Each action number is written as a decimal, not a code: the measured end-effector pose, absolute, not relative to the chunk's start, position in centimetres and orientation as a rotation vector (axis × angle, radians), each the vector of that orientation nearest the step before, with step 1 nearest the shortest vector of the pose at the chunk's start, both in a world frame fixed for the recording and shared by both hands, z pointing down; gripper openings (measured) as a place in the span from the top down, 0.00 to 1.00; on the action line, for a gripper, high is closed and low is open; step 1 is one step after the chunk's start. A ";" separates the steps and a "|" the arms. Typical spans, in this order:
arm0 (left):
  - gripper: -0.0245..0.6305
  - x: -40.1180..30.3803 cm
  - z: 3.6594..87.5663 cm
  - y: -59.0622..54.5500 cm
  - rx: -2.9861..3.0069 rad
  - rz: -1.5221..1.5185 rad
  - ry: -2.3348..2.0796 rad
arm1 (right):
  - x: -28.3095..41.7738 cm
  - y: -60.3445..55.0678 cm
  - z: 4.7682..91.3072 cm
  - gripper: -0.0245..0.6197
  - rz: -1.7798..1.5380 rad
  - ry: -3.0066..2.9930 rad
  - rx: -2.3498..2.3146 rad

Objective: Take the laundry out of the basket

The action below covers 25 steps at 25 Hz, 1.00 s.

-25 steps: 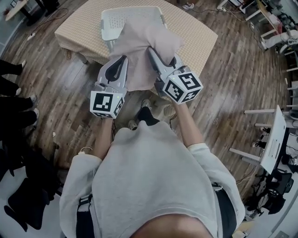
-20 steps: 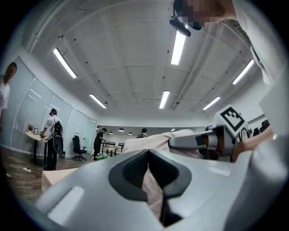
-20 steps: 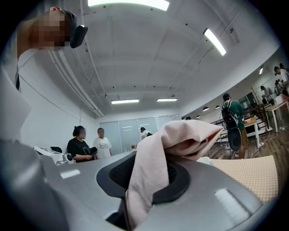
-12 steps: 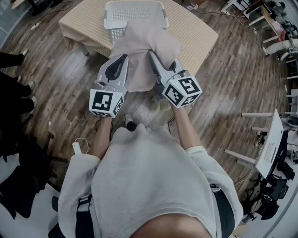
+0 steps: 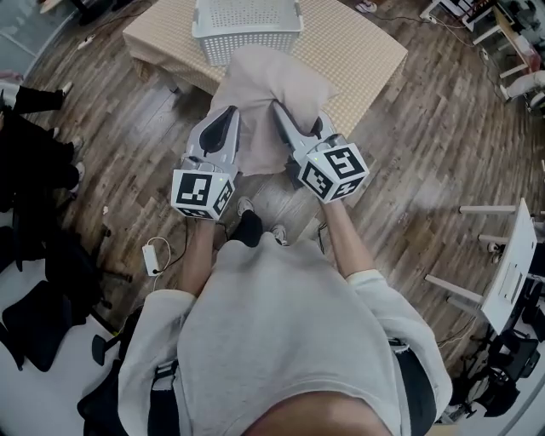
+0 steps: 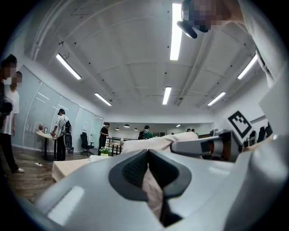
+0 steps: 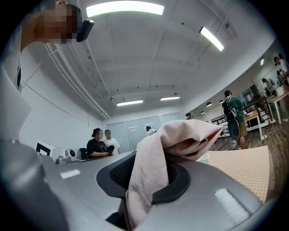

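Observation:
A pale pink cloth hangs spread between my two grippers, held in the air in front of the table. My left gripper is shut on its left edge; a strip of the cloth shows pinched between the dark pads. My right gripper is shut on the right part, where the cloth drapes over the jaw in folds. The white perforated laundry basket stands on the beige table beyond the cloth, apart from it. Its inside is out of view.
Wooden floor lies below the grippers, with a white cable and adapter at my left. Dark bags lie at the lower left. White desks and chairs stand at the right. Several people stand in the room's background.
The basket and table have slid up and away in the head view as I stepped back. Both grippers keep their hold on the cloth, which stays lifted.

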<state>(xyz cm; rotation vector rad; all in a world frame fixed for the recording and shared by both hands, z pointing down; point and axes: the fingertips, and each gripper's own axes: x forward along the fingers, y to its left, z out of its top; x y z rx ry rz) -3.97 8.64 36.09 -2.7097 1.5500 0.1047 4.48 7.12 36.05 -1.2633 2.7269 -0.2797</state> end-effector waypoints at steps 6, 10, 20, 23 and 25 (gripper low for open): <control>0.95 -1.9 36.5 12.1 -2.696 0.081 1.571 | 6.7 10.1 36.7 0.83 -0.299 2.717 -1.257; 0.95 -1.1 36.8 13.7 -2.683 0.075 1.574 | 7.1 11.5 36.9 0.83 -0.293 2.719 -1.242; 0.95 -0.5 36.9 15.2 -2.664 0.066 1.581 | 7.5 13.2 37.0 0.83 -0.272 2.733 -1.236; 0.95 -0.4 36.9 15.4 -2.665 0.063 1.578 | 7.6 13.4 37.0 0.83 -0.261 2.735 -1.240; 0.95 -0.5 37.0 15.5 -2.667 0.059 1.577 | 7.6 13.5 37.0 0.83 -0.256 2.738 -1.244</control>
